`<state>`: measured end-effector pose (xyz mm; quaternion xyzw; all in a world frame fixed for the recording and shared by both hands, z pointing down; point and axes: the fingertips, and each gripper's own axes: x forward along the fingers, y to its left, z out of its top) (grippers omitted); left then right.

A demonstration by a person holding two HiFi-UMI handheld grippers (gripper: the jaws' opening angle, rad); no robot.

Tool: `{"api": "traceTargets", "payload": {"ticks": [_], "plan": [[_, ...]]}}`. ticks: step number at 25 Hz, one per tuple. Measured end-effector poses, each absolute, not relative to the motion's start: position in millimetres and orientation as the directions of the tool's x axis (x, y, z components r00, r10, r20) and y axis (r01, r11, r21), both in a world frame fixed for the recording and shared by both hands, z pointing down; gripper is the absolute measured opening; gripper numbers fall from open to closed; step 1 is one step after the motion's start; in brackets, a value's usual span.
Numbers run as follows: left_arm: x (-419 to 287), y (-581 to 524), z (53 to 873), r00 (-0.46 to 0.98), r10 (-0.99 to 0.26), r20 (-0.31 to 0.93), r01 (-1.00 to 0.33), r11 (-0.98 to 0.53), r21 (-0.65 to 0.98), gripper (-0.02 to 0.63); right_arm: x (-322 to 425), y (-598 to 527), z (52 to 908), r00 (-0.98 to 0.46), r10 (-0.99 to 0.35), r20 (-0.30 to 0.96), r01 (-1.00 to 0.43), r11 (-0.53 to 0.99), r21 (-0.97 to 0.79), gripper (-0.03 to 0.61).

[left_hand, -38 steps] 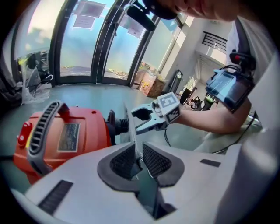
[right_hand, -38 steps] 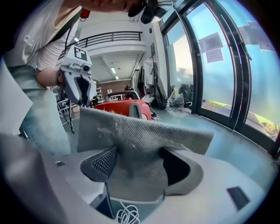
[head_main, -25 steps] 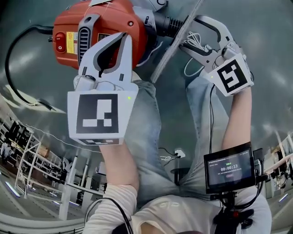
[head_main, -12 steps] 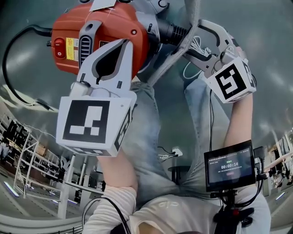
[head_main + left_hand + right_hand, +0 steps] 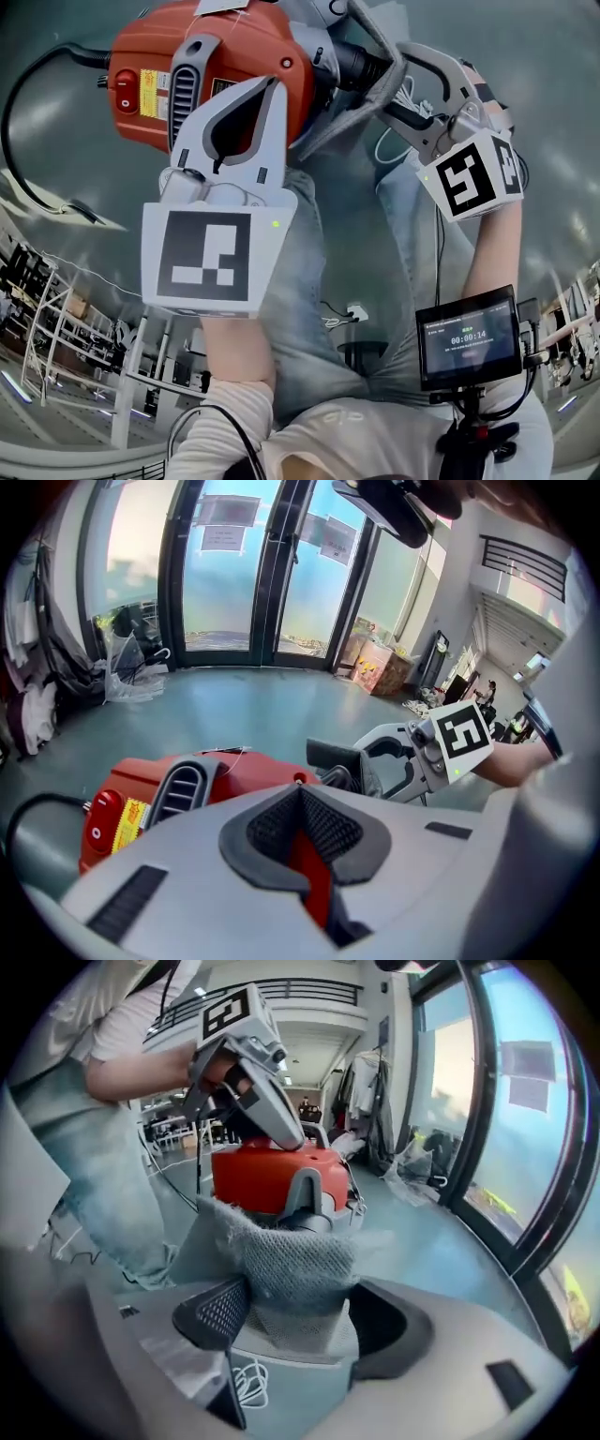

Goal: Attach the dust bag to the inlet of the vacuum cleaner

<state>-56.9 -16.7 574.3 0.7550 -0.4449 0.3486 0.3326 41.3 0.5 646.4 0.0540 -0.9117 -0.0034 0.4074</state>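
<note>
The grey-green floor (image 5: 544,112) fills the background of the head view, and the person's jeans-clad legs (image 5: 300,281) stand on it. The red vacuum cleaner (image 5: 234,47) sits at the upper left of that view, with its black inlet (image 5: 352,61) pointing towards the right gripper. The left gripper (image 5: 300,797) comes down on top of the vacuum's body. Its jaws are closed together at the tips, and a sliver of red housing shows through the narrow slit behind them. Whether they pinch any part of the vacuum cannot be told. The right gripper (image 5: 300,1307) reaches in from the other side, near the inlet, and its jaws are clamped on the dust bag (image 5: 291,1260), whose grey mesh is bunched between the two pads. In the head view the dust bag shows as a grey band of cloth that runs from the right gripper up around the inlet and down past the vacuum. Whether the bag's mouth sits on the inlet cannot be made out. A small screen (image 5: 469,337) hangs at the person's waist. A red switch (image 5: 123,82) sits on the end of the vacuum, just beside a yellow label (image 5: 150,80).
</note>
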Motion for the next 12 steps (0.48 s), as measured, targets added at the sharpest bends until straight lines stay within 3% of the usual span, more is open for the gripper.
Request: {"api": "traceTargets", "payload": {"ticks": [6, 9, 12], "plan": [[-44.0, -29.4, 587.5, 0.360, -0.448, 0.818, -0.908, -0.370, 0.197, 0.006, 78.0, -8.9, 660.7, -0.618, 0.016, 0.786, -0.156, 0.977, -0.143, 0.333], [-46.2, -27.4, 590.4, 0.364, -0.434, 0.824, -0.908, -0.362, 0.211, 0.006, 81.1, -2.3, 660.5, -0.552, 0.040, 0.833, -0.131, 0.982, -0.134, 0.276], [-49.8, -30.2, 595.8, 0.375, -0.441, 0.815, -0.900, -0.384, 0.206, 0.006, 74.0, -7.4, 673.0, -0.484, -0.011, 0.875, -0.134, 0.989, -0.061, 0.276]]}}
